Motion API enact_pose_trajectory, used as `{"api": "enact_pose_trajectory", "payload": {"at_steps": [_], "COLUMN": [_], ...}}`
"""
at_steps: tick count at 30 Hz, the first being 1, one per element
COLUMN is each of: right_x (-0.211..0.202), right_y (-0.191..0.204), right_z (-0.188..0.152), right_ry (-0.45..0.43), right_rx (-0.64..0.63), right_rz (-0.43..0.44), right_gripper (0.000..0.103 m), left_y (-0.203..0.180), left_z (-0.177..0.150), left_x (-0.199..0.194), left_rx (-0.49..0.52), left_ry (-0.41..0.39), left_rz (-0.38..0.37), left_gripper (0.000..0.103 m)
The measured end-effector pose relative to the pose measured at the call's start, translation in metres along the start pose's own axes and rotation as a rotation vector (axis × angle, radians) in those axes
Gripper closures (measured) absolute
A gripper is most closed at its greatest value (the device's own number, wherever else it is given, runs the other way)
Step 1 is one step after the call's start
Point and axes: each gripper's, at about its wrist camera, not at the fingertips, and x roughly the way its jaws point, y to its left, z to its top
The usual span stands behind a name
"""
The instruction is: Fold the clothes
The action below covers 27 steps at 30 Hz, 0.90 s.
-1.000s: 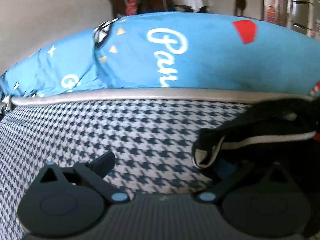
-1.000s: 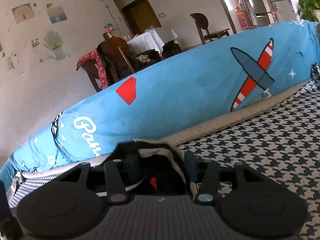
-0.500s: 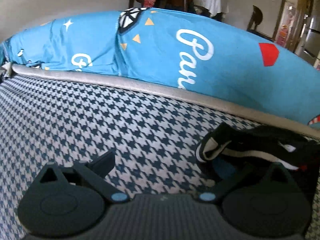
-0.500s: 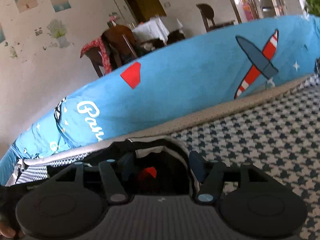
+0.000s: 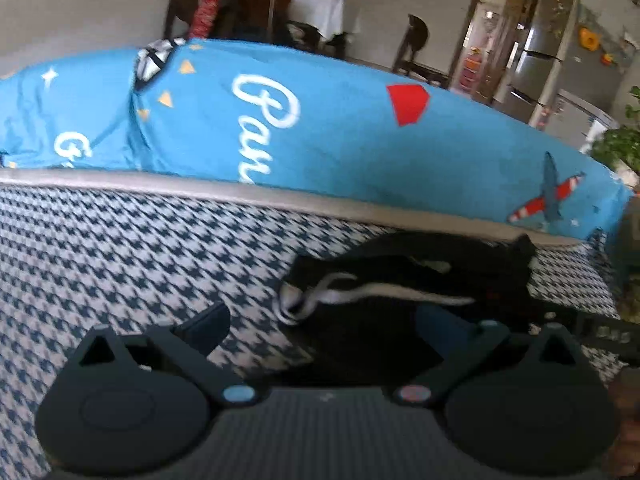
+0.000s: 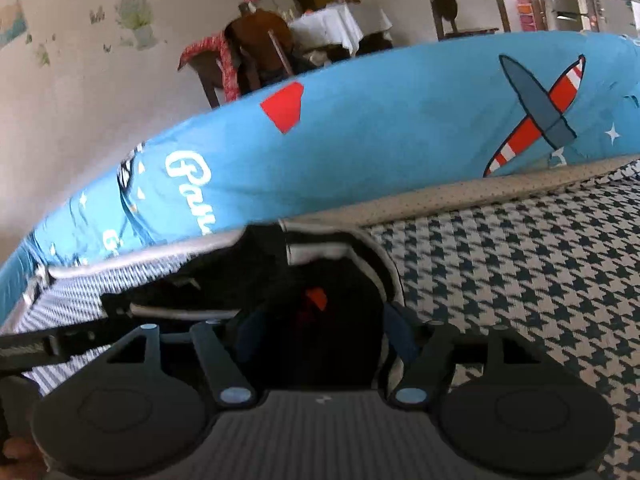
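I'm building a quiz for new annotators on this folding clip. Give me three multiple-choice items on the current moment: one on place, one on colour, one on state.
1. Where does the black garment lie?
A. on the houndstooth cover
B. on the blue quilt
C. on a chair

2. What colour is the garment's trim stripe?
A. yellow
B. white
C. green

3. How is the left claw?
A. shut on the quilt
B. open, fingers spread at the garment's edge
C. out of view

Answers: 1 A, the checked cover shows all around the garment, in front of the quilt. 2 B, a pale band runs across the black cloth. 3 B, a wide gap separates its two fingers.
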Motion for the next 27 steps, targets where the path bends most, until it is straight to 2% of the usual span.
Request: {"api": "enact_pose_trajectory", "payload": {"at_steps": [9,15,18,19,20,23,27], "right_x": [0.025,0.037,0.039,0.039,0.038,0.034,0.019], "right_y": [0.003,0.009,0.012,0.012,0.010,0.006,0.000], "right_z": [-0.017,-0.028,-0.030,-0.029,-0.028,-0.023,-0.013], "right_ry": [0.115,0.145,0.135,0.135,0.126,0.096,-0.003], "right_rx": [-0.024,-0.063,-0.093,-0.092,-0.080,-0.045,-0.020], "right_rz": [-0.020,-0.043,-0.055,-0.050,-0.048,-0.041,-0.044], "right_gripper": [0.035,0.036,0.057,0.073,0.085,0.092,0.094], "left_y": [-0.030,-0.048,-0.046,-0.045,-0.043,-0.038,-0.030], "left_z": [-0.019,-0.029,-0.033,-0.033,-0.033,-0.032,-0.026], "left_x": [0.010,0.030,0.039,0.041,0.042,0.041,0.037], "left_rx": [0.100,0.162,0.149,0.142,0.134,0.115,0.097], "left_ry": [0.022,0.027,0.046,0.050,0.048,0.033,-0.004], "left_rz": [-0.041,0.007,0.050,0.062,0.072,0.112,0.197], "left_gripper": [0.000,0.000,0.000,0.000,0.000,0.000,0.000]}}
